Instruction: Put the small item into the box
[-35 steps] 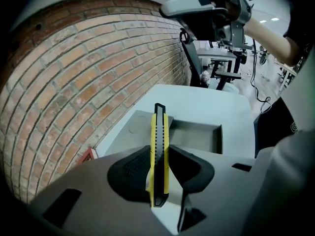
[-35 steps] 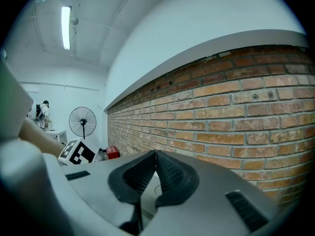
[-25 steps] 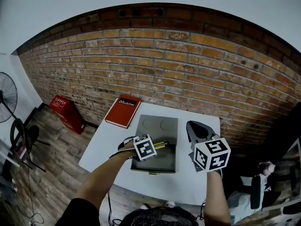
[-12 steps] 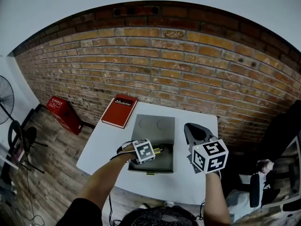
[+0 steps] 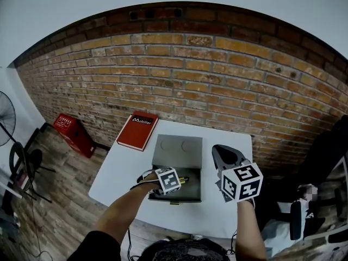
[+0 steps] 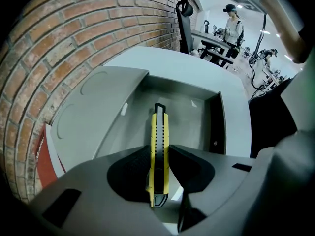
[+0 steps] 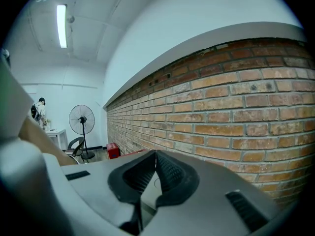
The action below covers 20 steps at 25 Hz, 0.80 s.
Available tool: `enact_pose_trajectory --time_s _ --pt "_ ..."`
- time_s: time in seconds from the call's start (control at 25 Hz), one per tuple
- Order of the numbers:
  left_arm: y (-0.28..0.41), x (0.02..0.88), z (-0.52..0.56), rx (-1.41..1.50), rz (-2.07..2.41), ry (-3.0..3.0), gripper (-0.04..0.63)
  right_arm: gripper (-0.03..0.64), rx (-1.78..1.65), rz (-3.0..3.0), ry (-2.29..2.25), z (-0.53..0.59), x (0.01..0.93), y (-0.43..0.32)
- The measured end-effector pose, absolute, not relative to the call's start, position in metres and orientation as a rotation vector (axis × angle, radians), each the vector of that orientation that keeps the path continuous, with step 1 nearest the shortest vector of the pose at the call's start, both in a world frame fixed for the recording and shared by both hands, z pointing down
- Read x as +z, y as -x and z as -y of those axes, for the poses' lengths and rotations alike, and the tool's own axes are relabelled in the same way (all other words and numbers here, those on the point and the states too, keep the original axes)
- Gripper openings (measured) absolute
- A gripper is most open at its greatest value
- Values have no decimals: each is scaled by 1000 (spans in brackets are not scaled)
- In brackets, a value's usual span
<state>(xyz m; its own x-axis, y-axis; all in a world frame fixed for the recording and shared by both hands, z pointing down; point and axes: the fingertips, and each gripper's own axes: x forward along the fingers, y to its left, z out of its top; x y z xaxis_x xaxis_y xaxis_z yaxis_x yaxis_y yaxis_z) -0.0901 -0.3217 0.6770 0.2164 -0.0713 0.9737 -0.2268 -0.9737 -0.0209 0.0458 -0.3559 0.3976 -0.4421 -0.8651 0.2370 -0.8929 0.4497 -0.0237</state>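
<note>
1. I am clamping my left gripper [image 6: 158, 154] on the yellow utility knife [image 6: 159, 132]. The two dark pads are pressing its flat sides near the butt end, and the black-tipped front is sticking out past the jaws.
2. I am pointing that gripper steeply down, so the knife is hanging over the inside of the open grey box [image 5: 194, 192]. I cannot tell whether its tip is touching the box floor.
3. The box lid [image 5: 177, 151] is lying open and flat on the far side of the tray, towards the wall.
4. I am keeping my right gripper [image 7: 155, 156] closed, with the ribbed pad tips meeting and nothing pinched between them.
5. I am holding that gripper roughly level, just beside the box on its right in the head view, aiming at the brick wall [image 5: 217, 80].
6. The box is sitting on a white table [image 5: 122, 167], which is standing against the wall.
7. A red book [image 5: 139, 131] is lying on the table's far left corner, apart from the box.
8. A red case [image 5: 72, 130] is resting on the wooden floor by the wall, left of the table.
9. A standing fan [image 7: 81, 122] is showing further along the wall in the right gripper view.
</note>
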Motion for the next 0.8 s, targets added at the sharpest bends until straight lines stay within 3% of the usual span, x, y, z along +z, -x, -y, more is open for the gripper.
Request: enact_pose_trajectory --time_s 0.8 --pt "92 687 323 1880 236 -2307 147 20 237 2500 -1527 367 405 -45"
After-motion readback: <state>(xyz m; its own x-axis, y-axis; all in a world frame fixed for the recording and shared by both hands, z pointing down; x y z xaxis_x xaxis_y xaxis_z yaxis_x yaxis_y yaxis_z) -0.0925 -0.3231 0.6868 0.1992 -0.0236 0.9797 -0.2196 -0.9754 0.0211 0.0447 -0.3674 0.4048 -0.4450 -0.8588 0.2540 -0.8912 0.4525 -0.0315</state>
